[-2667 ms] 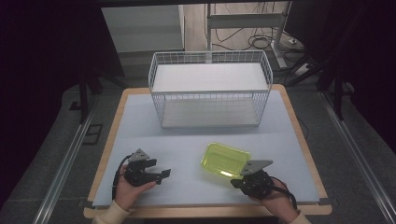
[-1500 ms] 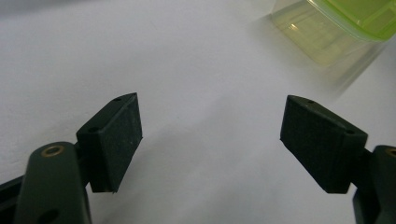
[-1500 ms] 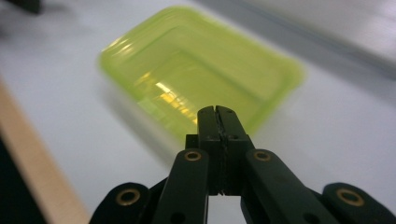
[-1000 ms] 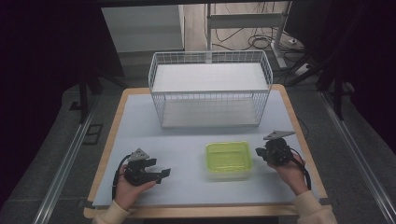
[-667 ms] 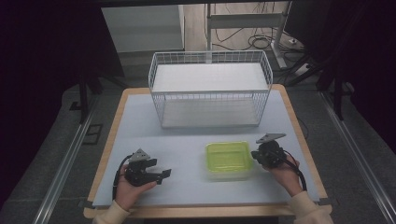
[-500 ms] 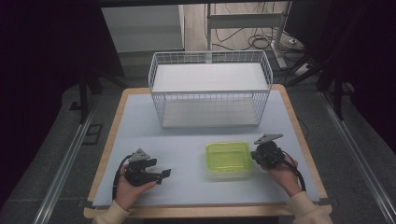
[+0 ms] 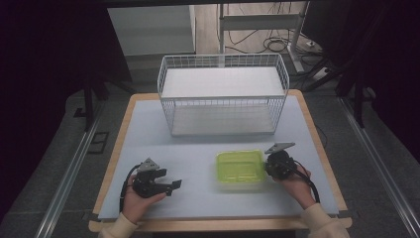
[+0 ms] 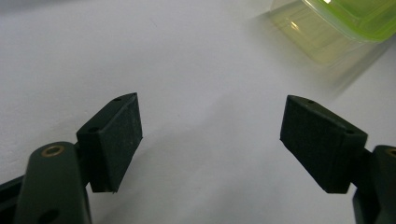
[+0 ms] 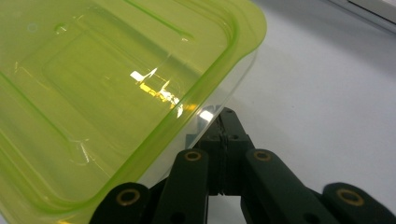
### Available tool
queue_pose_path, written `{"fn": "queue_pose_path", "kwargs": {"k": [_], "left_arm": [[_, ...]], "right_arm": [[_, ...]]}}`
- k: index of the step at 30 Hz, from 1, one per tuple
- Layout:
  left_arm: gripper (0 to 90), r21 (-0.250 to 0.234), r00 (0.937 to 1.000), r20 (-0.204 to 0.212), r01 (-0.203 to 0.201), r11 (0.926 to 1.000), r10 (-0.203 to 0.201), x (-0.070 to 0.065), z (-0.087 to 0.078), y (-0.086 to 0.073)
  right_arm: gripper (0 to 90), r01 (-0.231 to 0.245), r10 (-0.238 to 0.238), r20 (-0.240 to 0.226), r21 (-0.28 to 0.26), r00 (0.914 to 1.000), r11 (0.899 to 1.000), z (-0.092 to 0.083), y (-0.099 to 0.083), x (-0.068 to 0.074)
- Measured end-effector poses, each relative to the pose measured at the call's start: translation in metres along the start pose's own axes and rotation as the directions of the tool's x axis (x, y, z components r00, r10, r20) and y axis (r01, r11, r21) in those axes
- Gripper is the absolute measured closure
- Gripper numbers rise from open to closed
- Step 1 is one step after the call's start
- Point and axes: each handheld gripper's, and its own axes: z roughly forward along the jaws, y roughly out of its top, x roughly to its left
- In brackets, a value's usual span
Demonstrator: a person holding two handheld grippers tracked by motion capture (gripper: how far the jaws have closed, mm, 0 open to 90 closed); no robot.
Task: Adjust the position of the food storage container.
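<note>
resting flat on the table (image 7: pixel 148 124), the yellow-green lidded container (image 7: pixel 239 167) sits on the near right part of the surface, in front of the white wire basket (image 7: pixel 223 99) and well apart from it. your right hand-held gripper (image 7: pixel 270 166) is just beside the container's right edge, pointing left at it. in the right gripper view that right hand-held gripper (image 9: pixel 225 122) has its jaws pressed together with nothing between them, and the closed tips lie against the clear side wall under the container's green lid rim (image 9: pixel 219 74), near one rounded corner. whether the tips actually press on the wall or just meet it, you cannot tell from that view.

your left hand-held gripper (image 7: pixel 173 184) lies low on the near left of the table, aimed right toward the container but well apart from it. in the left gripper view your left hand-held gripper (image 8: pixel 210 135) has its jaws spread wide, holding nothing, bare table between them, and a blurred corner of the container (image 8: pixel 336 23) sits far off at the upper right.
</note>
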Motion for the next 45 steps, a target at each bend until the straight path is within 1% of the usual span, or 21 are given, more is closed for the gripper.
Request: {"fn": "queue_pose_path", "kwargs": {"k": [3, 9, 15, 19, 23, 26, 28, 30, 32, 35, 38, 42, 45], "left_arm": [[20.2, -0.001, 1.0000, -0.001, 0.000, 1.0000, 0.000, 0.000, 0.000, 0.000], [20.2, 0.001, 1.0000, 0.000, -0.001, 1.0000, 0.001, 0.000, 0.000, 0.000], [20.2, -0.002, 1.0000, -0.002, 0.000, 1.0000, 0.000, 0.001, 0.000, 0.000], [20.2, -0.001, 1.0000, -0.002, 0.000, 1.0000, 0.000, 0.001, 0.000, 0.000], [20.2, -0.002, 1.0000, -0.001, 0.000, 1.0000, 0.000, 0.001, -0.001, 0.000], [20.2, -0.001, 1.0000, -0.002, 0.002, 1.0000, -0.002, 0.002, 0.000, 0.000], [20.2, -0.004, 1.0000, -0.001, 0.002, 1.0000, -0.002, 0.001, -0.001, 0.000], [20.2, -0.012, 1.0000, -0.002, 0.008, 0.9999, -0.008, 0.001, -0.002, 0.000], [20.2, -0.011, 1.0000, -0.002, 0.009, 0.9999, -0.009, 0.001, -0.002, 0.000], [20.1, -0.009, 1.0000, -0.001, 0.007, 0.9999, -0.007, 0.001, -0.001, 0.000], [20.1, -0.014, 1.0000, -0.002, 0.009, 0.9999, -0.009, 0.000, -0.002, 0.001], [20.2, -0.016, 0.9999, -0.004, 0.010, 0.9998, -0.010, 0.000, -0.003, 0.001], [20.1, -0.018, 0.9999, 0.002, 0.015, 0.9997, -0.015, 0.001, -0.003, 0.001]], "right_arm": [[90.0, -0.003, 0.003, -0.009, -0.003, 1.0000, 1.000, 0.002, 0.002, 0.002], [90.0, 0.012, -0.012, -0.015, 0.003, 0.9998, 1.000, 0.008, 0.006, 0.008], [89.9, 0.040, -0.040, -0.033, 0.007, 0.9986, 0.999, 0.014, 0.010, 0.019], [90.0, 0.055, -0.055, -0.035, 0.008, 0.9979, 0.998, 0.019, 0.013, 0.026], [90.0, 0.069, -0.068, -0.032, 0.001, 0.9972, 0.998, 0.023, 0.016, 0.030], [90.0, 0.056, -0.056, -0.034, 0.000, 0.9979, 0.998, 0.024, 0.014, 0.028], [90.0, 0.047, -0.047, -0.026, -0.008, 0.9985, 0.999, 0.020, 0.013, 0.026], [90.0, 0.032, -0.032, -0.024, -0.031, 0.9992, 0.999, 0.013, 0.009, 0.022], [89.9, 0.003, -0.005, -0.027, -0.056, 0.9996, 0.998, 0.003, 0.004, 0.017], [90.0, -0.026, 0.023, -0.035, -0.097, 0.9991, 0.995, -0.012, -0.004, 0.010], [89.9, -0.059, 0.054, -0.050, -0.118, 0.9973, 0.991, -0.023, -0.011, 0.004], [89.9, -0.097, 0.088, -0.073, -0.124, 0.9934, 0.988, -0.027, -0.018, -0.003], [89.5, -0.106, 0.096, -0.082, -0.131, 0.9920, 0.986, -0.027, -0.020, -0.005]]}}
